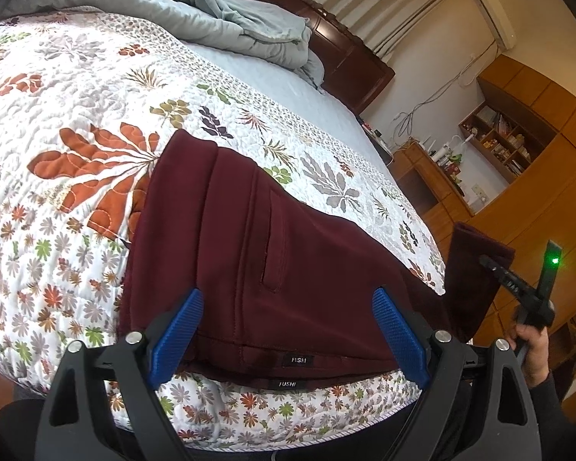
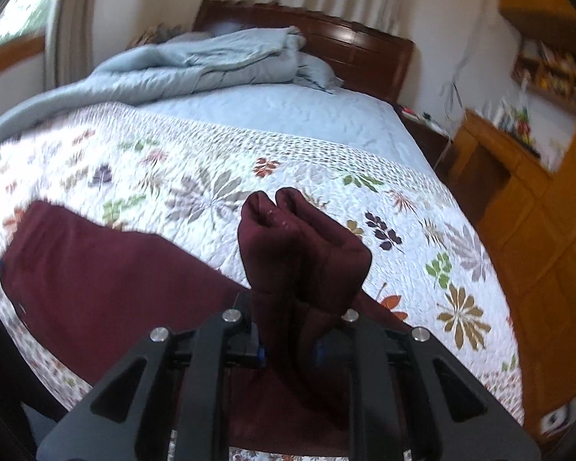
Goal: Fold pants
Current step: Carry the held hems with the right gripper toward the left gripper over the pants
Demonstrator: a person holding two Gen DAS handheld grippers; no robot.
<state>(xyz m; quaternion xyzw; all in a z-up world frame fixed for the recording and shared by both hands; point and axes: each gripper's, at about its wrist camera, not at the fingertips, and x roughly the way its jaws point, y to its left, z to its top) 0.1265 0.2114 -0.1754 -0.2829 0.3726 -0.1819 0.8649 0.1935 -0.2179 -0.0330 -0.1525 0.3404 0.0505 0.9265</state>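
Maroon fleece pants (image 1: 272,253): lying on the bed's floral quilt (image 1: 76,123) near the foot edge, legs stacked one over the other, so the lengthwise fold looks done. Two "FUSHI" labels sit one above the other at the near hem, which bears this out.

Left claw (image 1: 288,330): released, blue pads spread wide apart, hovering over the waist end of the pants and gripping nothing.

Right claw (image 2: 290,349): clenched on the leg cuffs (image 2: 303,242), which stand up in a bunched lump above its fingers, lifted off the quilt. In the left view the same raised end shows at the far right, beyond the bed's corner.

Remaining, by my reckoning: carry the cuffs across to the waistband, lay them down, perhaps one more fold, then smooth.

Edges: the pants lie close along the foot edge of the bed; part of the leg end hangs past the side edge.

Open room: broad bare quilt beyond the pants toward the headboard; the grey-blue duvet (image 2: 196,65) is heaped well away. Wooden cabinets stand off to the right.
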